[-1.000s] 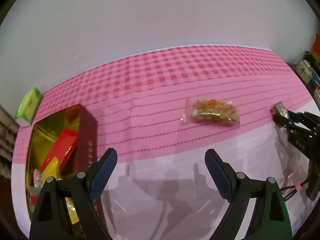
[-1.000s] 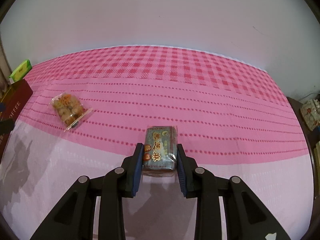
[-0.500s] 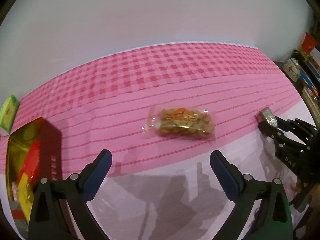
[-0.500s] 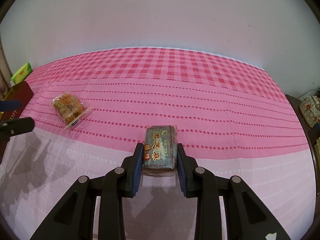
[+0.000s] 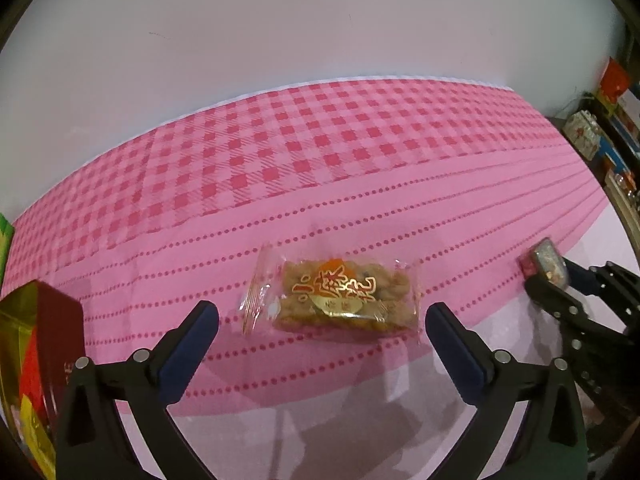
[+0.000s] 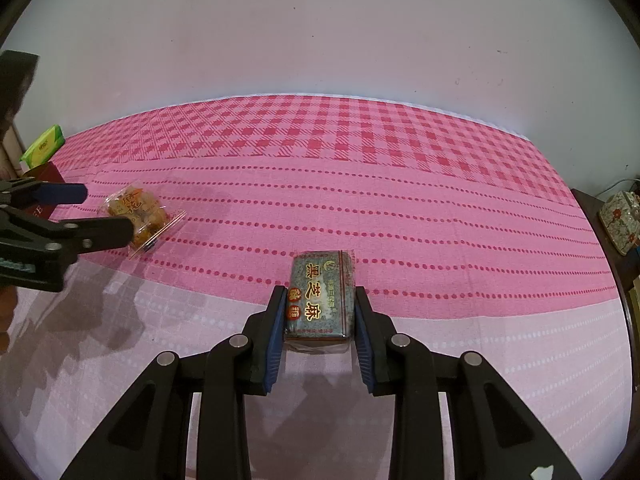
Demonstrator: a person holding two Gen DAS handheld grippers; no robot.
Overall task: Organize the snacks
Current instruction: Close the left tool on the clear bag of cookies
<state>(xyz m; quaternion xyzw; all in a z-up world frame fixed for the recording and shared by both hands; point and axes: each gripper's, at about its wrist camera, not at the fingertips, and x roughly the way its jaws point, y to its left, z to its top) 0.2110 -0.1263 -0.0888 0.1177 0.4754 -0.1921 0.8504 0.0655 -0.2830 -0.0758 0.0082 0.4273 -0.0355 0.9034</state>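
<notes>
Red box (image 5: 48, 344) and green pack (image 6: 43, 148) flank the tablecloth (image 5: 360, 184).

Home: gingham tablecloth (image 6: 360, 152), cluttered shelves (image 5: 612, 136)

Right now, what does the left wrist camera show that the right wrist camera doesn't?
Only the left wrist view shows the open gold-lined box with red and yellow packets inside, and cluttered shelves at the far right.

Only the right wrist view shows the printed face of the dark sesame packet and a floral box off the table.

Both show the clear twist-snack bag, the pink tablecloth, the left claw, opening around nothing, and the right claw clamped on the sesame packet.
</notes>
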